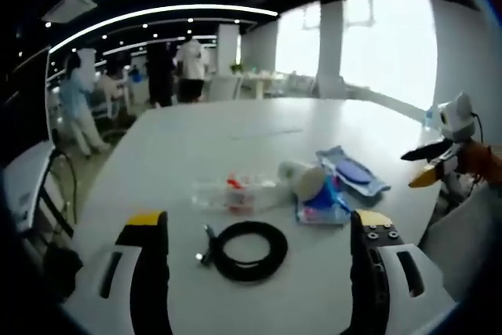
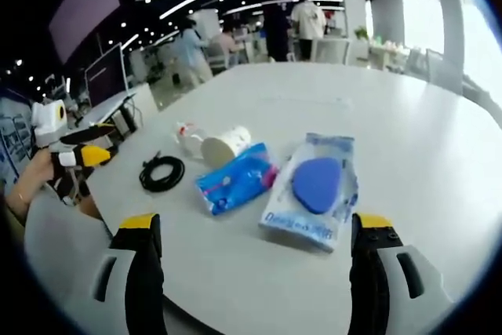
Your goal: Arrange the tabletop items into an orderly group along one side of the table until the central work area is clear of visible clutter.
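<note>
On the white table lie a coiled black cable, a clear plastic packet with red parts, a white paper cup on its side, a blue packet and a pale wipes pack with a blue flap. My left gripper is open, its jaws either side of the cable, held above the table. In the right gripper view the cable, cup, blue packet and wipes pack lie ahead. My right gripper is open and holds nothing. The left gripper enters from the left.
The right gripper comes in at the right edge of the left gripper view, beyond the table's rim. Several people stand among desks and chairs at the far end of the room. The table's far half is bare.
</note>
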